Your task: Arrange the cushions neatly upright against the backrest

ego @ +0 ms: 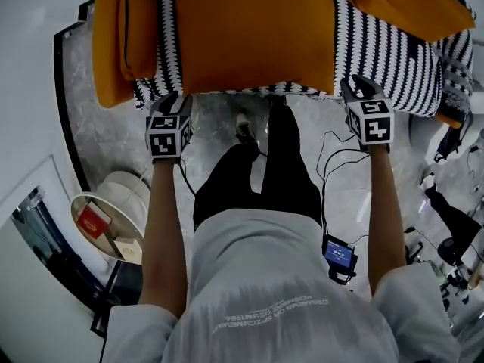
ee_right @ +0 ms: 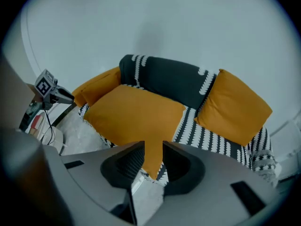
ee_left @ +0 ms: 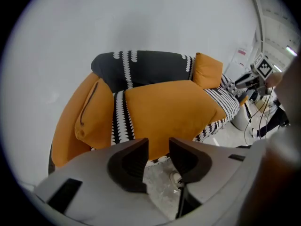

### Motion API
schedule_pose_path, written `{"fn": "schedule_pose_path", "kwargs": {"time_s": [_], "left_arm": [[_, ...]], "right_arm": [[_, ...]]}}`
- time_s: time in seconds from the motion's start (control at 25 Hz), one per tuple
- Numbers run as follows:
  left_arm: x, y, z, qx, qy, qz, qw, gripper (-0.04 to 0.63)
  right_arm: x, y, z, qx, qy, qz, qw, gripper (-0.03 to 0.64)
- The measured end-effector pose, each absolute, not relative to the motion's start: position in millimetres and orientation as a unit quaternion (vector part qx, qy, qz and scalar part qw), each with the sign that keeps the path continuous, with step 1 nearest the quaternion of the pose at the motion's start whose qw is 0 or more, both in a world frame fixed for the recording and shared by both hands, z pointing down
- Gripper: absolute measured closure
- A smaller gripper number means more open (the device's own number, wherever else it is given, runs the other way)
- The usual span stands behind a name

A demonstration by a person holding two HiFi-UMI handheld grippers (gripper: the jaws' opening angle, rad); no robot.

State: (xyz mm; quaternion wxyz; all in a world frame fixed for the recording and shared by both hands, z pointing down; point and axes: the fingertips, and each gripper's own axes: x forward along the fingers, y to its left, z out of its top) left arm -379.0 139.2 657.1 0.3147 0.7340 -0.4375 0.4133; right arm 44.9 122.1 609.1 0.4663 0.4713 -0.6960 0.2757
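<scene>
A large orange cushion lies flat on the seat of a black-and-white striped sofa. A smaller orange cushion leans at the sofa's left end, and another at its right end. My left gripper hovers at the seat's front edge by the big cushion's left corner, jaws open and empty. My right gripper is at its right corner, also open. In the left gripper view the open left gripper faces the big cushion. In the right gripper view the open right gripper frames its corner without touching.
The sofa's dark backrest stands against a white wall. A round white side table with a red box stands on the left. Cables and a small screen device lie on the marble floor, and the person's shoe is near the sofa front.
</scene>
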Motion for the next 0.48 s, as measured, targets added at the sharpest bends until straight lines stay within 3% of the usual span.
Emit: {"fn": "schedule_pose_path", "kwargs": {"time_s": [0.48], "left_arm": [[-388, 162, 757, 0.71, -0.406, 0.454, 0.354, 0.381]], "right_arm": [[71, 151, 728, 0.45, -0.657, 0.319, 0.514, 0.431]]}}
